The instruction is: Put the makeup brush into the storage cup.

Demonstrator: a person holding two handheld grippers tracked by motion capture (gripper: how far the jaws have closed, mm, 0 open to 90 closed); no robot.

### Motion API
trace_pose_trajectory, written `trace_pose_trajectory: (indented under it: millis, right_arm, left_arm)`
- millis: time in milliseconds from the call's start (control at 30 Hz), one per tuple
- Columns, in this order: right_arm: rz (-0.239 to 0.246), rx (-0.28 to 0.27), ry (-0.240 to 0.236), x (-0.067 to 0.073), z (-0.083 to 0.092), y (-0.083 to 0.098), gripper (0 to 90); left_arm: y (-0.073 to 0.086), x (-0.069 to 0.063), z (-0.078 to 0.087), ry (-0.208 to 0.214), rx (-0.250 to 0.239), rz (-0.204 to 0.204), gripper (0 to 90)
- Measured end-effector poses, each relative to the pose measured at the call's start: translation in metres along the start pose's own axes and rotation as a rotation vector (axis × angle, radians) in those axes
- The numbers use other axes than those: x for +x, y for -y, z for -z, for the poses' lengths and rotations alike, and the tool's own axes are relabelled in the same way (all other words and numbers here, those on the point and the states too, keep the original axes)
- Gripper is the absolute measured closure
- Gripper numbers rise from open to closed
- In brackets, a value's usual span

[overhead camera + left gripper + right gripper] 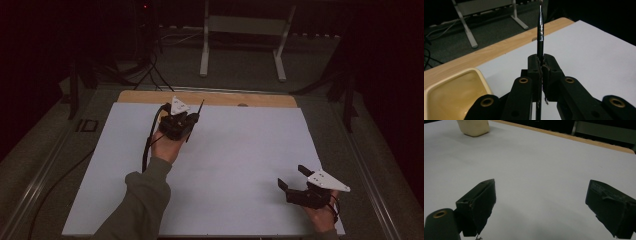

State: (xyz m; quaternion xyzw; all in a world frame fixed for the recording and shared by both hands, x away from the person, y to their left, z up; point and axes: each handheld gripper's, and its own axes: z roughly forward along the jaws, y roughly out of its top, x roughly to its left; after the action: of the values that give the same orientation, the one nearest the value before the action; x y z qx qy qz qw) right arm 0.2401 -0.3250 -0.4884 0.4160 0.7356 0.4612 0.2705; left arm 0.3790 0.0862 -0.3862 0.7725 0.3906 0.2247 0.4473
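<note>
Left gripper view shows the left gripper (pixel 541 66) with its jaws clamped on a thin black brush (pixel 540 27) — the handle runs up between them and out past their tips, standing over the white sheet (pixel 594 55) that covers the counter (pixel 486 53). A cream-coloured dish (pixel 454 92) sits just beside the gripper at the lower left. In the high view the left gripper (pixel 192 122) is raised over the far left part of the sheet (pixel 235 160), the brush (pixel 199 110) slanting up and away. The right gripper (pixel 292 177) rests near the sheet's near right corner — its jaws stand wide apart with nothing between them.
</note>
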Motion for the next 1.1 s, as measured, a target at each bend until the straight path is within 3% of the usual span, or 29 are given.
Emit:
trace_pose_trajectory:
  millis: [1100]
  right_arm:
    - [-0.001,0.002,-0.003,0.0,0.0,0.0,9.3]
  left_arm:
    - [0.002,0.021,0.007,-0.047,-0.112,0.048,86.6]
